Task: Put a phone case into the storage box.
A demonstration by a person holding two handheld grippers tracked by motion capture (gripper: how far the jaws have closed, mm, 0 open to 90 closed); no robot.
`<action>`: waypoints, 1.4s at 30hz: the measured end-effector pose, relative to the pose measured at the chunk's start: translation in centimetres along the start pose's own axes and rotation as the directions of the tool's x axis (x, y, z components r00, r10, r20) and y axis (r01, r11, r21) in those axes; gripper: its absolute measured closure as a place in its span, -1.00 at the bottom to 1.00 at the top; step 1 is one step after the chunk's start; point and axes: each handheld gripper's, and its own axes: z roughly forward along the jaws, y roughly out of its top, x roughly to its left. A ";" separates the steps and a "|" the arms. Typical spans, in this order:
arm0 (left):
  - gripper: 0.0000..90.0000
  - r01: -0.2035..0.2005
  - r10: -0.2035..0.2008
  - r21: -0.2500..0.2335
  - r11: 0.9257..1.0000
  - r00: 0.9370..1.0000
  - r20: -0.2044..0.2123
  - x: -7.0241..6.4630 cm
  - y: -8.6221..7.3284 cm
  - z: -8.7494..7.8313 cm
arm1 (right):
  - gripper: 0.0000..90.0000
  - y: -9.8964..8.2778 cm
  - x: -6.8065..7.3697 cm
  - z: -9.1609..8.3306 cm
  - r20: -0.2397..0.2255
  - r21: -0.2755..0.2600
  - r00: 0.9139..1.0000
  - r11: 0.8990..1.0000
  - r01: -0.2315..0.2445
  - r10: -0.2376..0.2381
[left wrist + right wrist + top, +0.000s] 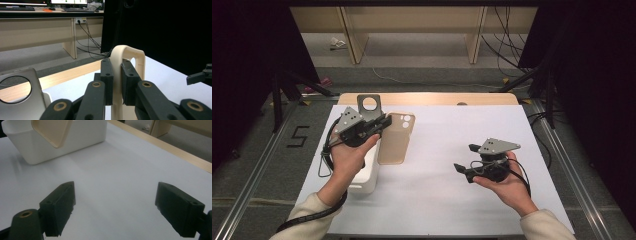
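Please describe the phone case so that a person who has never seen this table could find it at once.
Look at the left side of the white table, beside the white bin. There the left gripper pinches the phone case by one edge and holds it up. It is beige, thin and translucent, with camera holes near one corner.

- Right gripper (115, 207): jaws stand wide apart, nothing between them, both rising from the bottom edge over bare white table (117, 175).
- Left jaw lower left, right jaw lower right; pads face each other across the gap.
- White bin (75, 137) at top left, sitting on the table, well apart from the jaws.
- Beige phone case (51, 131) in front of the bin's upper part, tilted, rounded corner pointing down; its top is cut off by the frame.
- Wooden table edge (175, 151) runs diagonally across the upper right, grey floor beyond.
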 end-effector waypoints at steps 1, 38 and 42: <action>0.81 0.001 -0.001 0.000 1.000 1.000 -0.002 0.1 0.0 0.0 | -0.62 -0.1 -0.1 -0.1 0.002 -0.001 1.000 1.000 0.000 0.000; 0.81 0.014 -0.020 -0.066 0.998 0.996 -0.085 3.4 1.8 -2.2 | -0.63 -1.3 -1.0 -1.8 0.043 -0.011 0.998 0.999 -0.048 0.049; 0.81 0.014 -0.020 -0.067 0.998 0.995 -0.096 3.7 1.9 -2.4 | -0.63 -1.3 -1.1 -1.9 0.047 -0.012 0.998 0.999 -0.050 0.051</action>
